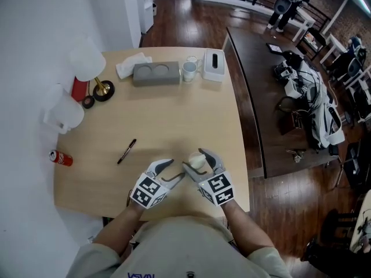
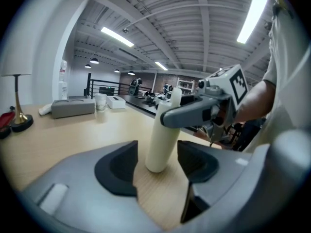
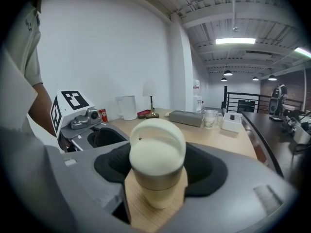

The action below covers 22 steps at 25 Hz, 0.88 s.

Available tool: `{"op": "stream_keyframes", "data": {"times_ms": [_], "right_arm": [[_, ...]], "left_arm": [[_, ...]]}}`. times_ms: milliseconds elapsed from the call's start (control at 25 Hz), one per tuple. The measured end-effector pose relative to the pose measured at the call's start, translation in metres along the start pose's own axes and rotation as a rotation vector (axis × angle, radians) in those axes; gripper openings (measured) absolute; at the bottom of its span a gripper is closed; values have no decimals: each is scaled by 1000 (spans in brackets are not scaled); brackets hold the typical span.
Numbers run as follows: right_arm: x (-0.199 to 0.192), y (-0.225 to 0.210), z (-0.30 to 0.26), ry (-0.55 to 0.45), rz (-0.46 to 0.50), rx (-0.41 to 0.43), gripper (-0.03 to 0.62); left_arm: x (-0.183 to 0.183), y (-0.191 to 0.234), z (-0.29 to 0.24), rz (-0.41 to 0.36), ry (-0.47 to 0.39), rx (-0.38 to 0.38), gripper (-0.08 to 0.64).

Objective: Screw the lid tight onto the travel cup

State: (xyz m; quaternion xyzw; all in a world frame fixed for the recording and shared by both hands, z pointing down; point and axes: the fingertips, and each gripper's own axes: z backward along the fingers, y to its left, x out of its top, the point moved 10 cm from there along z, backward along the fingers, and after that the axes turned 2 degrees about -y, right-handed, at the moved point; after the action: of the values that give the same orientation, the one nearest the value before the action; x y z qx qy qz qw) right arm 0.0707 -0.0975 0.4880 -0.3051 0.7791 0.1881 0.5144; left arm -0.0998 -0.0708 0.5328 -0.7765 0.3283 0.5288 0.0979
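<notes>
The light wooden counter (image 1: 174, 120) carries the work near its front edge, right in front of the person, whose forearms reach in from below in the head view and converge there.

The cream travel cup (image 2: 163, 135) stands upright on the counter, long axis vertical, exactly where the two tools meet, so neither hand has to travel to reach it.

The left tool (image 2: 158, 164) comes at it from the person's left, pointing forward and slightly down. Its jaws stand fairly wide on either side of the cup's lower body, with a sliver of counter showing between each pad and the cup wall, so it brackets the cup without gripping it.

The right tool (image 3: 158, 168) comes from the other side at much the same downward tilt. It sits higher and is closed on the lid (image 3: 156, 152), whose loop handle rises just above its pads.

With body and lid stacked on one upright axis, tightening probably calls for the left tool to clamp the body first while the right turns the lid about that axis. Otherwise the whole cup may simply spin.
</notes>
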Motion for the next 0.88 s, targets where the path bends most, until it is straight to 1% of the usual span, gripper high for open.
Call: {"op": "stream_keyframes", "data": {"times_ms": [120,240,280,360,440,520,600,720,800,880], "right_arm": [[4,2,8,-12,-15,-39,295],[11,5,28,-49,-40,-92,295],[13,8,39,-65,-52,-117,295],[15,15,62,-94,-81,-173,295],[14,26,84,-113,-115,-228,295],[14,38,101,-124,-149,-279,295],[16,52,114,-133,-172,-328,295],[19,78,129,-144,-181,-396,293],[20,92,137,-159,-192,-414,293],[20,102,143,-179,-208,-420,270]], "left_arm": [[1,2,11,16,-34,10,261],[6,-1,29,18,-75,22,245],[7,-3,36,19,-90,34,228],[7,-7,54,35,-122,70,171],[4,-11,71,65,-156,101,116],[3,-15,85,96,-191,114,53],[4,-18,95,119,-215,95,24],[4,-31,99,109,-201,32,12],[6,-41,100,86,-192,3,6],[9,-51,104,72,-208,-10,6]]}}
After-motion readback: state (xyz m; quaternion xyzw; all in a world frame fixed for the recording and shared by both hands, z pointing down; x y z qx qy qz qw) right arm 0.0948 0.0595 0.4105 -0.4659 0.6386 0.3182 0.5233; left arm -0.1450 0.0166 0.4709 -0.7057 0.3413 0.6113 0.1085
